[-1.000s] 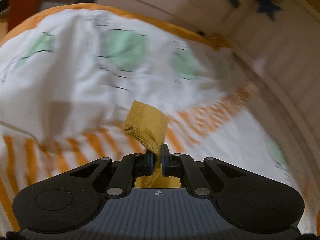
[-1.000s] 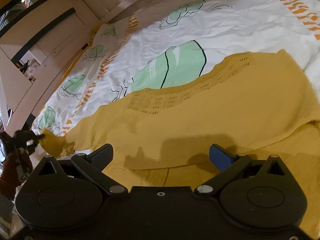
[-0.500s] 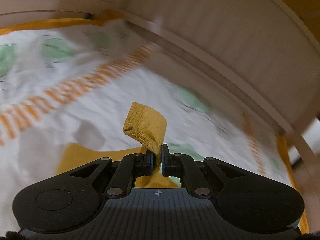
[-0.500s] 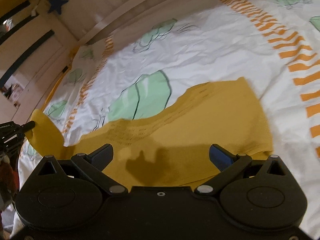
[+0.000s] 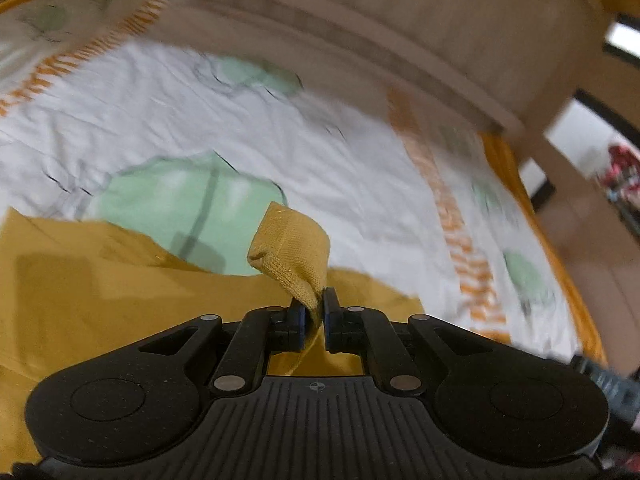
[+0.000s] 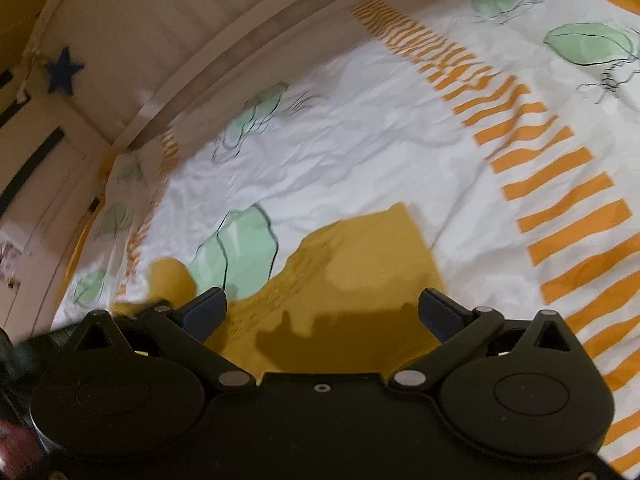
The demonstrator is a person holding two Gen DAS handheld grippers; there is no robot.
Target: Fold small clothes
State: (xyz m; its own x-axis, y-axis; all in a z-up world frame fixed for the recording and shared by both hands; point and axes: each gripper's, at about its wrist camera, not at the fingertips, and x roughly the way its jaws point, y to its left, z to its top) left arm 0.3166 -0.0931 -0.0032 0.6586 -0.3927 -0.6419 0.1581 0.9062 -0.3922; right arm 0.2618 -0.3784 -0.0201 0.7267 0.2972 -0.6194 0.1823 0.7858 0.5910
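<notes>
A mustard yellow knit garment (image 5: 92, 276) lies on a white bed cover (image 5: 360, 184) printed with green leaves and orange stripes. My left gripper (image 5: 314, 314) is shut on a cuff or corner of the garment (image 5: 292, 252), which curls up above the jaws. In the right wrist view the garment (image 6: 360, 264) lies flat under my right gripper (image 6: 322, 308), which is open and empty above it. A yellow end of the garment (image 6: 170, 276) shows at the left, beside the left gripper's dark blur.
A pale wooden bed rail (image 5: 360, 52) and panelled wall (image 6: 192, 40) run along the far side of the bed. A blue star (image 6: 64, 70) hangs on the wall. The bed's edge with an orange border (image 5: 560, 280) falls off at the right.
My left gripper has swung right with the garment's end, bringing it over the body of the garment. My right gripper has drawn back, still open; less of the garment shows.
</notes>
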